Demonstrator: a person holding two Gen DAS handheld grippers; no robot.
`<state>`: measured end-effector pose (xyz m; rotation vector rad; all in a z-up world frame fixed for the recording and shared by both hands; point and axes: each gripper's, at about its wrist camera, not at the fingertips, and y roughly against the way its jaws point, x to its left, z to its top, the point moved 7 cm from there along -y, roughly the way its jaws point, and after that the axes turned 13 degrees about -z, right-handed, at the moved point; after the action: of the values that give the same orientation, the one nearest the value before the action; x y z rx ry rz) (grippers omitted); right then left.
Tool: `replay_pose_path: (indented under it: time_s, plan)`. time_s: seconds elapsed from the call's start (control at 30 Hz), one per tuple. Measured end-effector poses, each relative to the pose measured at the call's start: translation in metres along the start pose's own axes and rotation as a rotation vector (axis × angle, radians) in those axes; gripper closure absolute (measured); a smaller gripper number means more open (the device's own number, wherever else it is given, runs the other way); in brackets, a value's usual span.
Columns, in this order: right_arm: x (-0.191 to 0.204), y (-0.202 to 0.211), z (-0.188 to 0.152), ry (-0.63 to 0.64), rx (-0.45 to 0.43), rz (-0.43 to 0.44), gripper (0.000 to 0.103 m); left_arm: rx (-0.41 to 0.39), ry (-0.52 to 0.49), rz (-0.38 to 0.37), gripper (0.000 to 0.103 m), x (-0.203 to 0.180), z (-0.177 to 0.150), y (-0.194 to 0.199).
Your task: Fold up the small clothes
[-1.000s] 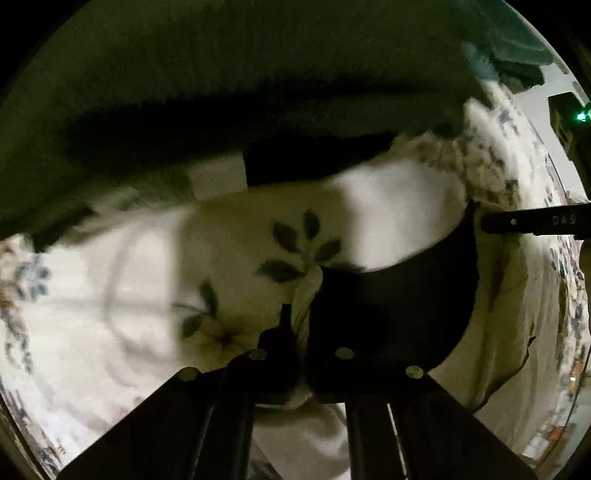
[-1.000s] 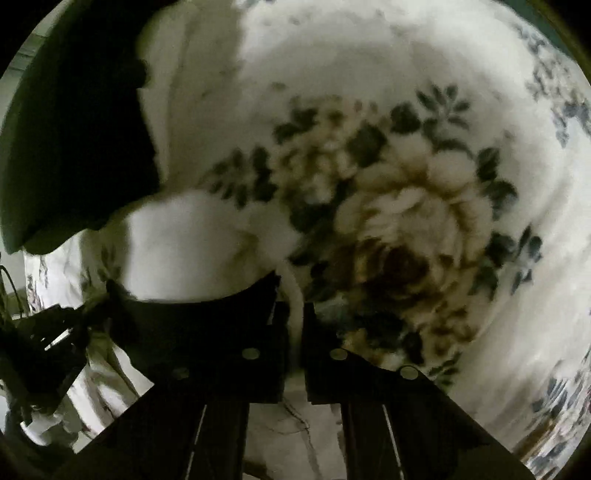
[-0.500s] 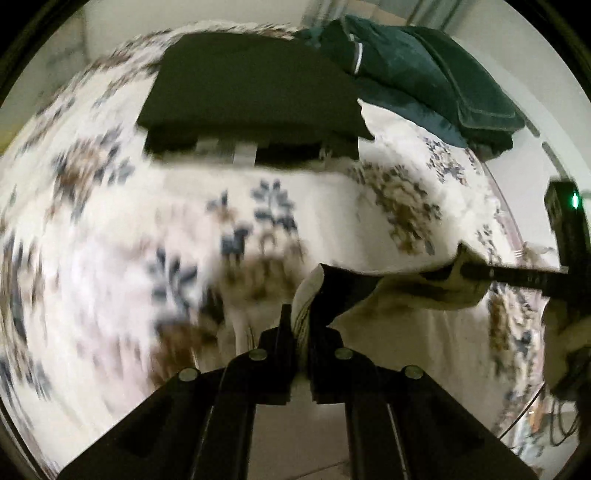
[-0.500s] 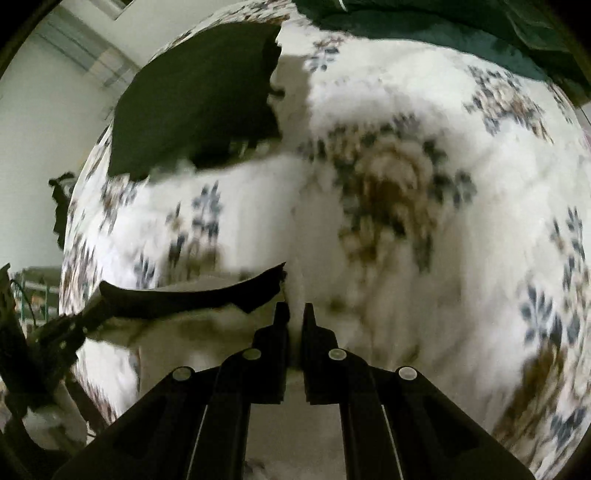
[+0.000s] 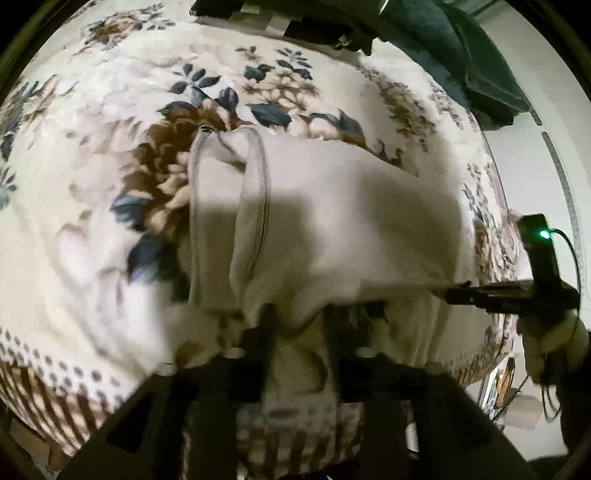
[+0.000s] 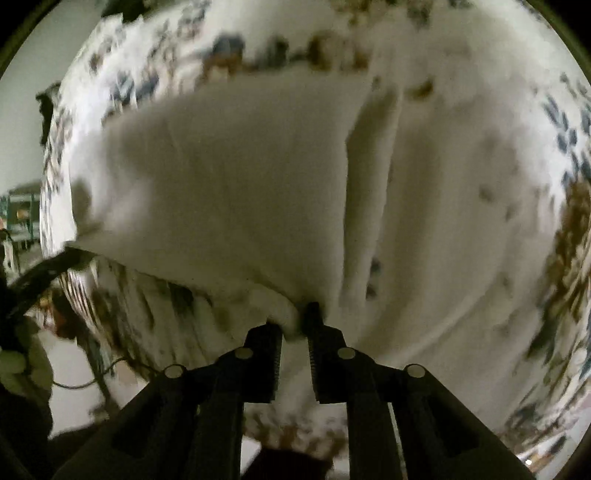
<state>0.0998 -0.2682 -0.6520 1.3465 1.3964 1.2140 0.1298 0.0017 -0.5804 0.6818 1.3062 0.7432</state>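
Observation:
A small cream-white garment (image 5: 332,206) lies spread on the flowered bedspread (image 5: 110,129), its near edge at the bed's front. My left gripper (image 5: 297,314) has its fingers a little apart with the garment's near hem draped over and between them. My right gripper (image 6: 295,321) is shut on the same hem (image 6: 284,317); it also shows at the right of the left wrist view (image 5: 458,293). The garment fills the right wrist view (image 6: 221,184). The left gripper's dark tip shows at the left of that view (image 6: 62,262).
A dark folded pile (image 5: 295,18) and dark green bedding (image 5: 461,59) lie at the far side of the bed. The bed's front edge (image 5: 92,387) drops to the floor just below both grippers. Room furniture shows at the left of the right wrist view (image 6: 22,214).
Both grippers have drawn the garment back toward the bed's front edge and lowered it. It hung bunched between them before; now it lies spread flat on the bedspread.

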Motion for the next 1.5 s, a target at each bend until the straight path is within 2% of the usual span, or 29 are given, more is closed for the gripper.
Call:
replay_pose_path:
  time_s: [0.03,0.1,0.27,0.33,0.37,0.43,0.5,0.53,0.57,0.6,0.63,0.67,0.7,0.73,0.87,0.93,1.03,1.1,1.13,1.27,1.33,1.37,1.4,1.47,1.5]
  plan:
    - [-0.004,0.002,-0.002,-0.001,0.004,-0.002,0.072,-0.003,0.003,0.001,0.062,0.0,-0.002,0.005]
    - [-0.02,0.011,-0.007,-0.061,-0.007,0.02,0.059,-0.021,0.031,0.008,0.054,0.003,-0.001,0.016]
    - [-0.055,0.039,0.011,-0.296,-0.072,0.208,0.058,-0.116,0.169,-0.041,0.047,0.021,0.036,0.022]
    - [-0.07,0.042,0.025,-0.432,-0.121,0.33,0.058,-0.131,0.22,-0.077,0.047,0.028,0.058,0.01]
    - [-0.073,0.041,0.029,-0.471,-0.134,0.364,0.058,-0.133,0.248,-0.082,0.047,0.034,0.069,0.001]
    - [-0.085,0.036,0.042,-0.604,-0.149,0.485,0.058,-0.125,0.308,-0.116,0.047,0.044,0.09,-0.019]
    - [-0.089,0.032,0.048,-0.683,-0.141,0.573,0.058,-0.122,0.341,-0.131,0.049,0.051,0.102,-0.032]
    - [-0.091,0.031,0.051,-0.69,-0.142,0.586,0.058,-0.132,0.33,-0.126,0.049,0.053,0.108,-0.036]
    - [-0.09,0.028,0.054,-0.689,-0.148,0.584,0.058,-0.136,0.308,-0.097,0.054,0.055,0.113,-0.039]
    - [-0.092,0.023,0.059,-0.692,-0.166,0.566,0.058,-0.134,0.285,-0.084,0.081,0.056,0.116,-0.041]
    - [-0.089,0.022,0.064,-0.693,-0.176,0.566,0.058,-0.123,0.267,-0.076,0.087,0.057,0.117,-0.044]
    - [-0.086,0.02,0.072,-0.69,-0.188,0.581,0.058,-0.114,0.261,-0.067,0.087,0.058,0.119,-0.047]
    - [-0.084,0.016,0.078,-0.687,-0.195,0.588,0.068,-0.115,0.252,-0.071,0.088,0.058,0.121,-0.048]
    - [-0.083,0.014,0.082,-0.683,-0.203,0.582,0.099,-0.113,0.244,-0.068,0.089,0.059,0.123,-0.048]
    - [-0.094,0.011,0.093,-0.712,-0.237,0.462,0.101,-0.112,0.268,-0.1,0.09,0.072,0.128,-0.048]
    - [-0.1,0.005,0.095,-0.747,-0.222,0.441,0.101,-0.117,0.301,-0.132,0.09,0.078,0.13,-0.049]
    - [-0.096,0.004,0.094,-0.722,-0.213,0.385,0.101,-0.139,0.39,-0.224,0.089,0.087,0.13,-0.045]
    - [-0.095,0.008,0.093,-0.708,-0.222,0.364,0.101,-0.163,0.43,-0.254,0.087,0.095,0.128,-0.036]
    - [-0.095,0.01,0.094,-0.701,-0.226,0.36,0.101,-0.178,0.445,-0.259,0.087,0.099,0.128,-0.031]
    - [-0.09,0.016,0.094,-0.648,-0.224,0.34,0.101,-0.24,0.488,-0.175,0.089,0.121,0.126,-0.003]
    - [-0.088,0.02,0.092,-0.634,-0.217,0.348,0.099,-0.248,0.497,-0.183,0.087,0.125,0.126,0.003]
    - [-0.087,0.024,0.093,-0.63,-0.218,0.369,0.099,-0.242,0.493,-0.187,0.079,0.124,0.127,0.005]
    - [-0.086,0.026,0.092,-0.628,-0.216,0.379,0.098,-0.232,0.485,-0.191,0.067,0.121,0.128,0.004]
    - [-0.086,0.03,0.092,-0.628,-0.214,0.381,0.088,-0.219,0.455,-0.21,0.051,0.11,0.13,0.002]
    - [-0.085,0.032,0.093,-0.626,-0.22,0.397,0.078,-0.213,0.435,-0.217,0.05,0.103,0.132,-0.001]
